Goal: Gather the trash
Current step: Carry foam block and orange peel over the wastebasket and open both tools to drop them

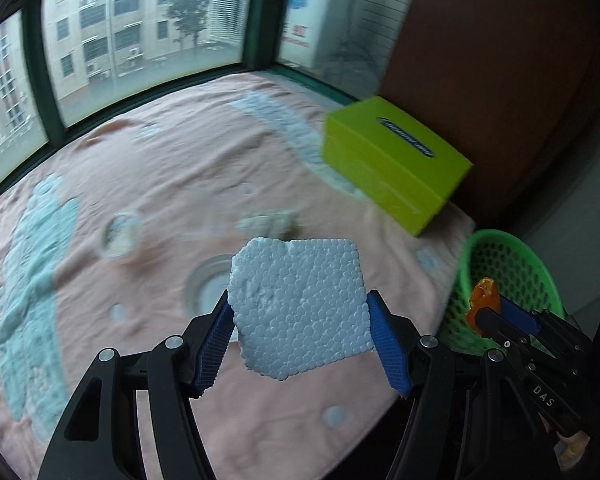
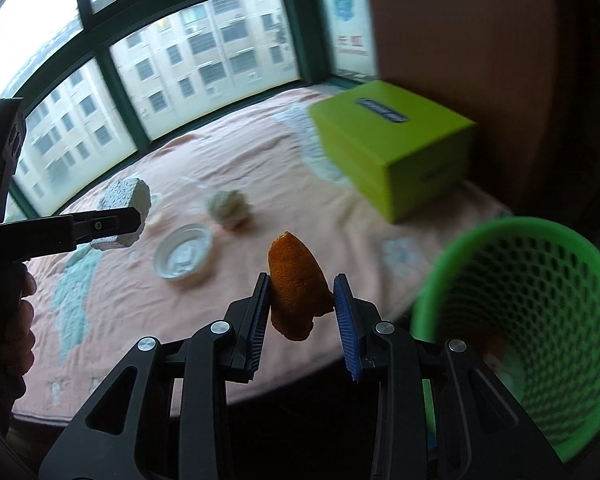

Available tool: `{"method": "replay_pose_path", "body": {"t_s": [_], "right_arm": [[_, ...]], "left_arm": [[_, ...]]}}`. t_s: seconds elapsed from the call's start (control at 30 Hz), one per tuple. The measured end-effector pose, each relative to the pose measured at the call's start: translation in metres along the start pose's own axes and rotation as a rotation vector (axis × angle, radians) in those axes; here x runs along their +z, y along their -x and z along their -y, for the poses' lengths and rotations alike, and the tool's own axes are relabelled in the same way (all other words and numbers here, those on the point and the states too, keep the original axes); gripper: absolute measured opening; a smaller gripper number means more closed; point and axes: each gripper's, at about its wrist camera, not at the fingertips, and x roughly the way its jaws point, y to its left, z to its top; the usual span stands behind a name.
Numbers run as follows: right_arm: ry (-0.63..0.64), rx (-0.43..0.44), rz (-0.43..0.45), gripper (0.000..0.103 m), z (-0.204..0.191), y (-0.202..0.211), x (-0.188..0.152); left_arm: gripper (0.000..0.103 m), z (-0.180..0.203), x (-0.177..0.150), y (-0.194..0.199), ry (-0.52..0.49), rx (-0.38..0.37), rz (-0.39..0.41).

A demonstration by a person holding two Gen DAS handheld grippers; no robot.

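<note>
My left gripper (image 1: 300, 316) is shut on a white styrofoam piece (image 1: 300, 308) and holds it above the pink cloth; the piece also shows in the right wrist view (image 2: 124, 208). My right gripper (image 2: 302, 304) is shut on an orange peel (image 2: 296, 288), held in the air left of the green mesh trash basket (image 2: 540, 300). In the left wrist view the peel (image 1: 485, 294) hangs over the basket's rim (image 1: 500, 240). A crumpled paper ball (image 2: 230, 206) and a white plastic lid (image 2: 184, 252) lie on the cloth.
A lime-green tissue box (image 2: 392, 144) stands at the table's far right, next to a brown wall. A small round cup (image 1: 120, 234) sits on the pink cloth (image 1: 160, 168). Windows run along the far edge. The basket stands off the table's right edge.
</note>
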Motion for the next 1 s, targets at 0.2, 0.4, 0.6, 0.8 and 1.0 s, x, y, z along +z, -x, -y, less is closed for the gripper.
{"method": "replay_pose_path", "body": {"t_s": [0.2,0.4,0.6,0.8,1.0], "right_arm": [[-0.043,-0.097,0.011,0.033,0.044,0.022,-0.01],[-0.1,-0.196,0.003,0.033,0.091,0.041,-0.023],[-0.166,-0.268,-0.008,0.037,0.129,0.053,-0.033],[-0.204,-0.307,0.0,0.039,0.15,0.063,-0.041],[-0.221,-0.314,0.017,0.039,0.158,0.076,-0.046]], "left_arm": [[0.063,0.05,0.003,-0.009,-0.071,-0.05,-0.012],[0.063,0.087,0.006,-0.011,-0.132,-0.086,-0.012],[0.063,0.121,0.009,-0.014,-0.181,-0.113,-0.017],[0.063,0.152,0.01,-0.021,-0.229,-0.141,-0.032],[0.063,0.179,0.007,-0.03,-0.265,-0.173,-0.053]]}}
